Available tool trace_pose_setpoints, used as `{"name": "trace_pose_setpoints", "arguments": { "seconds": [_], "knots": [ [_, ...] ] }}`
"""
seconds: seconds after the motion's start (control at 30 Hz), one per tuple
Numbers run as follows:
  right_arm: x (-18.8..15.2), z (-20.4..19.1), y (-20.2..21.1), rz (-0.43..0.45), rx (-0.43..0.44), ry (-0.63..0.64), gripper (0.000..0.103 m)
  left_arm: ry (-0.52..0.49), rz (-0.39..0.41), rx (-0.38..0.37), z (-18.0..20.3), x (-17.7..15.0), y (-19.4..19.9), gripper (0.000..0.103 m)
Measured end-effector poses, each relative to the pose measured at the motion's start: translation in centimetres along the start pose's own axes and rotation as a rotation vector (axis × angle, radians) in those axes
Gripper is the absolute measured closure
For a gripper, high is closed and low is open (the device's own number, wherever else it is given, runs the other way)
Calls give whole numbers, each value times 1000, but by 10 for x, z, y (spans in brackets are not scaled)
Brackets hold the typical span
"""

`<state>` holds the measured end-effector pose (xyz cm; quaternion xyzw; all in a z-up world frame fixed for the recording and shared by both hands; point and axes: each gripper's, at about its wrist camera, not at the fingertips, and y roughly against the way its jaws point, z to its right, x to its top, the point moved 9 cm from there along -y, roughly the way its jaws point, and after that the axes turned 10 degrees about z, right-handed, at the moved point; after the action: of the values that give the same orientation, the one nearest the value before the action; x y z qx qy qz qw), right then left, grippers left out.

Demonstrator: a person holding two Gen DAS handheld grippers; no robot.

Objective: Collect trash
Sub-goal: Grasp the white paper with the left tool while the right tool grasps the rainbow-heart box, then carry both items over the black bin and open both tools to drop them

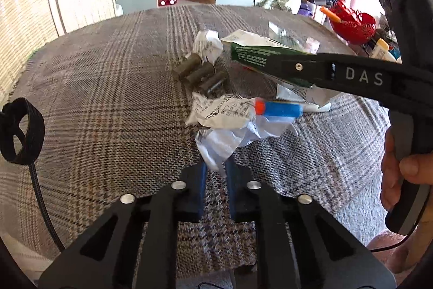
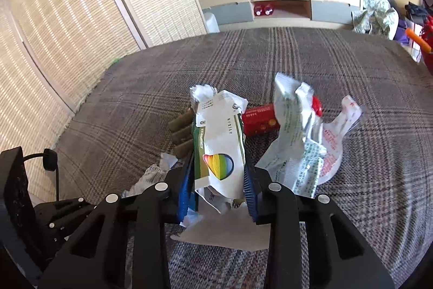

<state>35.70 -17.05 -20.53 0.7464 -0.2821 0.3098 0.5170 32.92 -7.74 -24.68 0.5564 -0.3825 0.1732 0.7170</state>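
Right wrist view shows the right gripper (image 2: pixel 219 175) clamped on a flattened green-and-white carton (image 2: pixel 219 148), its blue pads pressing both long sides. The carton is lifted clear of the checked cloth (image 2: pixel 338 234), above the rest of the litter. Its long axis runs straight forward along the fingers, torn top pointing away from the camera, base toward the palm.

The left gripper (image 1: pixel 215 167) pinches a corner of crumpled white paper (image 1: pixel 230 137), which lies on the cloth at the near edge of the pile.

Risks, as I judge them: the carton is soft and already crushed, so it may buckle and slip out forward. The paper is held only by a thin edge and could tear or pull free, dragging the blue-and-orange tube (image 1: pixel 278 109) resting on it. The grippers sit close enough to collide.
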Motion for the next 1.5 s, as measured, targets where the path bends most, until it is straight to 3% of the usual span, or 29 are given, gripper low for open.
{"name": "trace_pose_setpoints", "arguments": {
  "seconds": [0.47,0.77,1.1,1.5],
  "knots": [
    [12,0,66,76,-22,-2,69,-9,102,60,7,17,60,103],
    [1,-1,132,126,-37,2,69,-31,173,69,32,20,124,103],
    [-56,-5,193,118,-71,13,69,-38,186,55,63,-24,176,103],
    [-155,-8,208,1,-71,-11,69,-34,80,21,76,-114,177,103]
  ]
}}
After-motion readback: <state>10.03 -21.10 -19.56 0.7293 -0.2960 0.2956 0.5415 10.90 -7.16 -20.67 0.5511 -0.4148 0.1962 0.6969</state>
